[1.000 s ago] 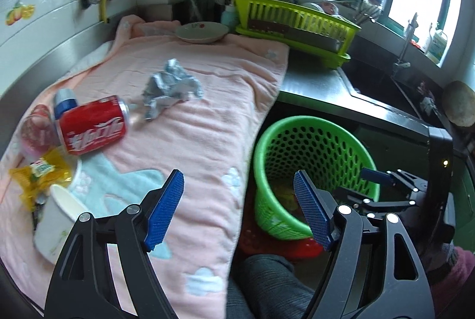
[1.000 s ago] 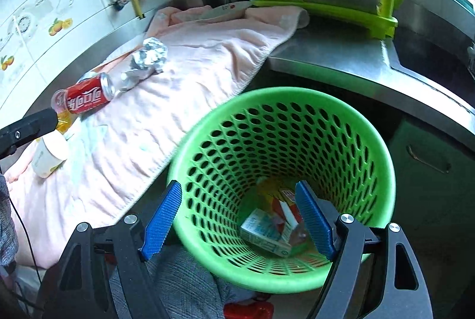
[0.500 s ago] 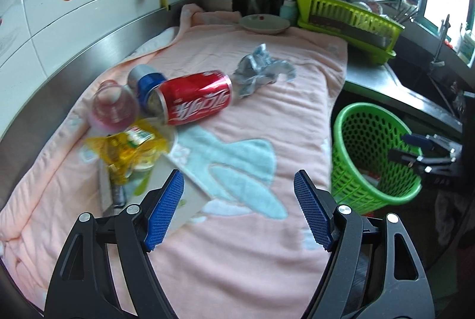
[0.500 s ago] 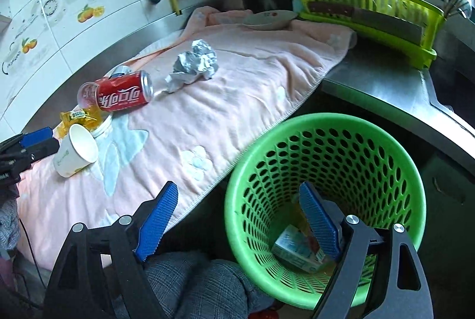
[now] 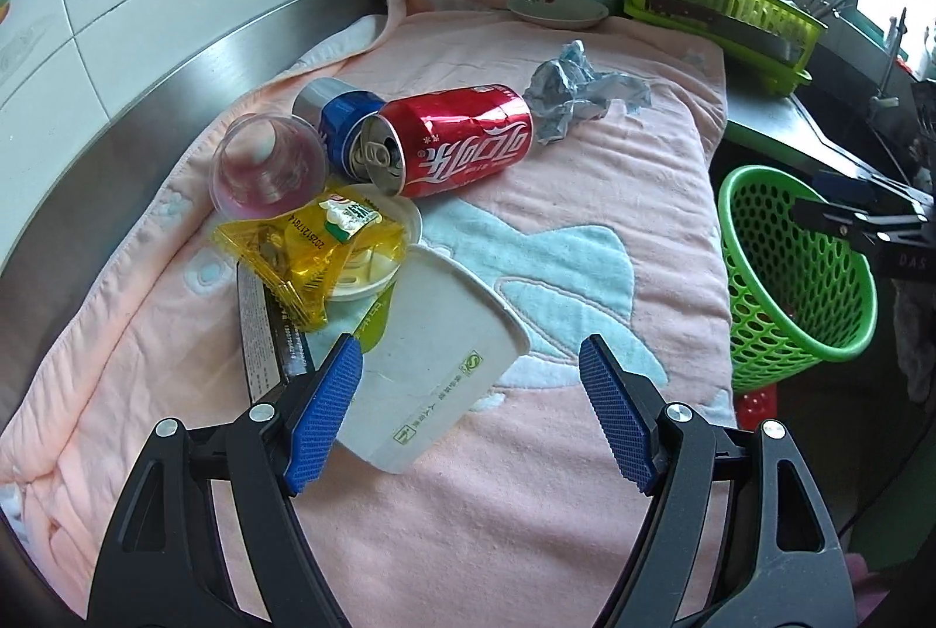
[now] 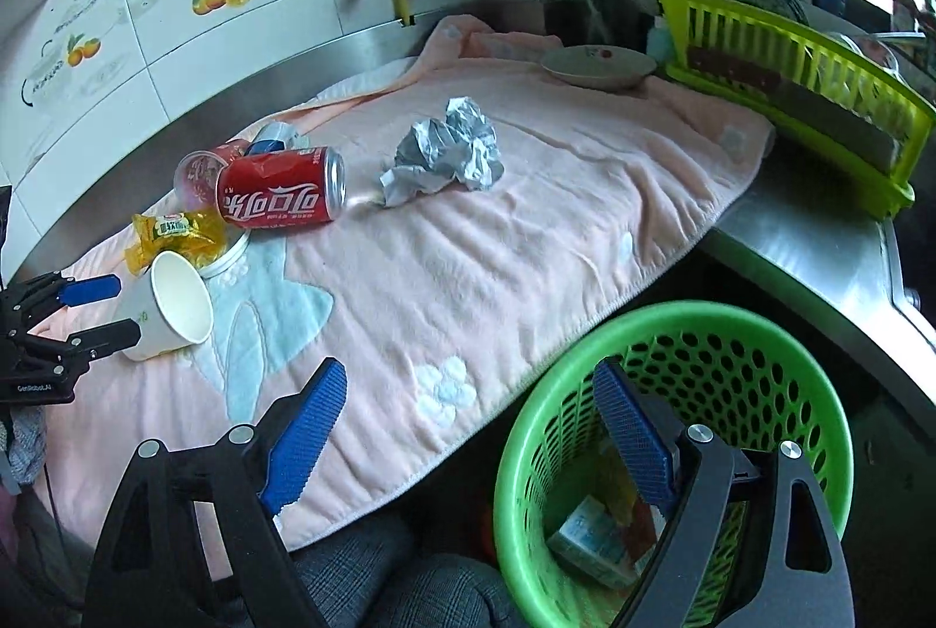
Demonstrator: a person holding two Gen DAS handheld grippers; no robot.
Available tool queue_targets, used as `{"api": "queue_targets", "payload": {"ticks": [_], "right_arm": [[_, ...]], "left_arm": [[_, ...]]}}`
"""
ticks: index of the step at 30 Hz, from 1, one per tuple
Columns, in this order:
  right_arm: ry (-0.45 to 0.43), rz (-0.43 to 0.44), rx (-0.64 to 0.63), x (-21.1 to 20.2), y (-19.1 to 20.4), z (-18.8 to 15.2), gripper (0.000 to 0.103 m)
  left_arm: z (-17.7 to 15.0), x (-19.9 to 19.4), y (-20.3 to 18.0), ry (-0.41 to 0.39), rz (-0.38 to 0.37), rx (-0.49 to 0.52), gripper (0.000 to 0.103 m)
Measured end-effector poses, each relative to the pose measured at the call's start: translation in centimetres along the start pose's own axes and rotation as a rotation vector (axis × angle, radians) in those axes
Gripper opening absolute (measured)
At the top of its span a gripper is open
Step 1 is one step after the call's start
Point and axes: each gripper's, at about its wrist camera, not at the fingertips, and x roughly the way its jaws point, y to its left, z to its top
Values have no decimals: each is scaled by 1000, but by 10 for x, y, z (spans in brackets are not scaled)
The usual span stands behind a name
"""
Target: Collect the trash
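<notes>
Fingers of the left gripper are spread wide around a tipped paper cup at six o'clock, unclamped. Closing is called for next; right gripper, also spread empty, by the basket at five o'clock.

A soft, nubby pink towel of terry cloth is spread over the brushed, dully gleaming steel table. On it are seen a glossy red aluminium can, dented along its side, a matt white paper cup, a shiny clear-yellow plastic wrapper, a transparent plastic cup and a crumpled, silvery ball of foil. A perforated basket of smooth green plastic is shown beside the table's edge, with a slatted lime plastic dish rack behind. The wall is faced with glazed white tiles. The pads of each tool are finished in ribbed blue rubber on matt black plastic arms.
</notes>
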Motion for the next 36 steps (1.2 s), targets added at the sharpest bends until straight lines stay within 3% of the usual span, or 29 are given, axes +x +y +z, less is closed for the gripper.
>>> {"api": "queue_targets", "payload": {"ticks": [17, 26, 36], "right_arm": [[-26, 52, -87, 67, -1, 83, 83], [-17, 86, -94, 113, 0, 113, 83], [10, 65, -123, 161, -4, 133, 80]], "left_arm": [[6, 15, 11, 30, -13, -1, 76], [10, 17, 14, 38, -39, 10, 76], [11, 16, 22, 27, -76, -5, 76]]}}
